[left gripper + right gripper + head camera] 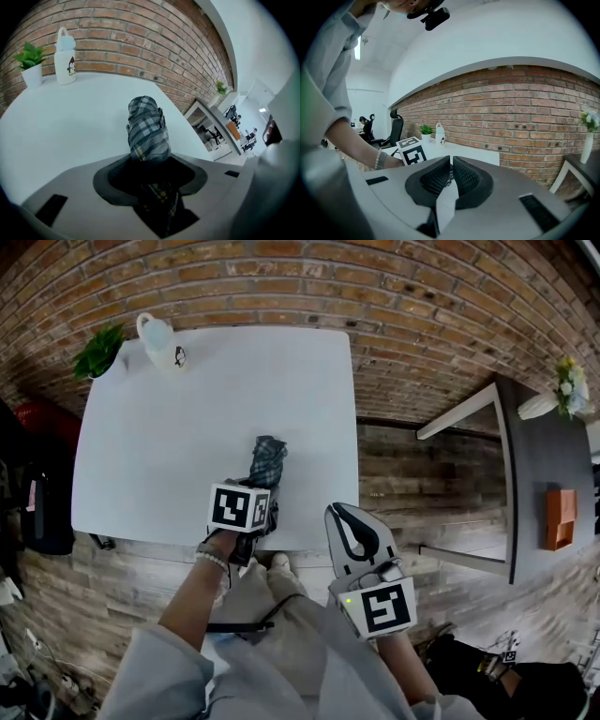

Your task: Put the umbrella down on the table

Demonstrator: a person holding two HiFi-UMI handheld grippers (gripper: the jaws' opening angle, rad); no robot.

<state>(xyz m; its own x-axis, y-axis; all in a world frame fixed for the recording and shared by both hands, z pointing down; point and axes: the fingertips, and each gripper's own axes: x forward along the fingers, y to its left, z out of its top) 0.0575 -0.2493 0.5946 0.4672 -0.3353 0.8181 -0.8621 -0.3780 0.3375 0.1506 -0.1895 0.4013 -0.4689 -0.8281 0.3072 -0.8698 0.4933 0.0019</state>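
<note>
We grip folded umbrella [147, 129] in left gripper [151, 180], near table [169, 418] front edge. Right gripper [351, 524] closed, empty, off table. Set-down step in hand. Next: lay umbrella flat, part jaws.

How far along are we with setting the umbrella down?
Done: the umbrella is over the near edge of the table. In hand: the left gripper clamps it, tilted; contact with the table is unclear. Left: lay it flat and release. The right gripper is shut, empty, off the table.
</note>
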